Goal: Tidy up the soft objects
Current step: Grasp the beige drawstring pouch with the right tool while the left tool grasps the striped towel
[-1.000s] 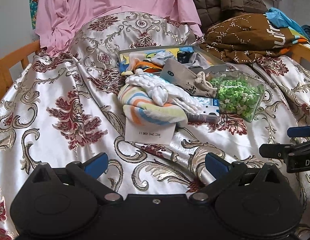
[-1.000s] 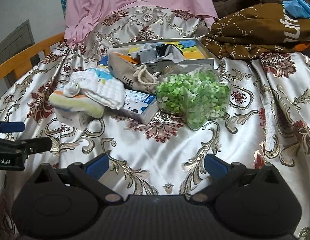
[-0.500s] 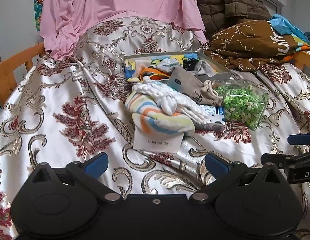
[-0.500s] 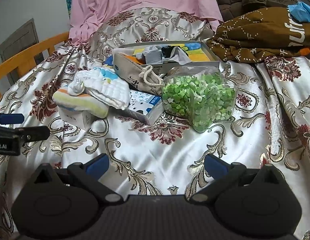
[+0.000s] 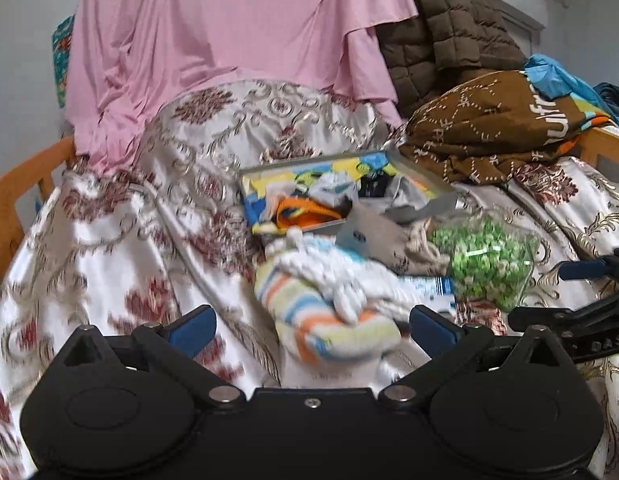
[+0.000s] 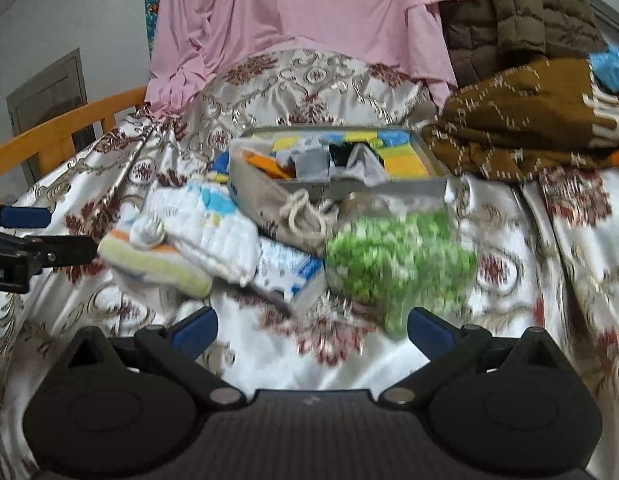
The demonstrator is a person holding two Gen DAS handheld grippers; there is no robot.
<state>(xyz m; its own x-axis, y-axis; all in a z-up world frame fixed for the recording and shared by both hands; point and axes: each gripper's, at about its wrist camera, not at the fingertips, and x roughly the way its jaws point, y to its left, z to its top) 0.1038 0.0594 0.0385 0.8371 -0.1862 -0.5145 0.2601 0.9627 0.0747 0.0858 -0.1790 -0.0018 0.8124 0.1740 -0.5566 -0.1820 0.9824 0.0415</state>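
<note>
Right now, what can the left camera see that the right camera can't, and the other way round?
Only the left wrist view shows the right hand-held gripper poking in at its right edge. Only the right wrist view shows the left hand-held gripper at its left edge, and a grey door on the far wall. Both show the striped towel, the bag of green bits, the open box of cloths, the pink cloth and the shiny flowered cover.

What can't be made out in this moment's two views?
- White box, left wrist view: its label is blurred, and the striped towel covers its top.
- Green bag, right wrist view: motion blur hides what the pieces are.
- Tray, both views: its floor is buried under cloths.
</note>
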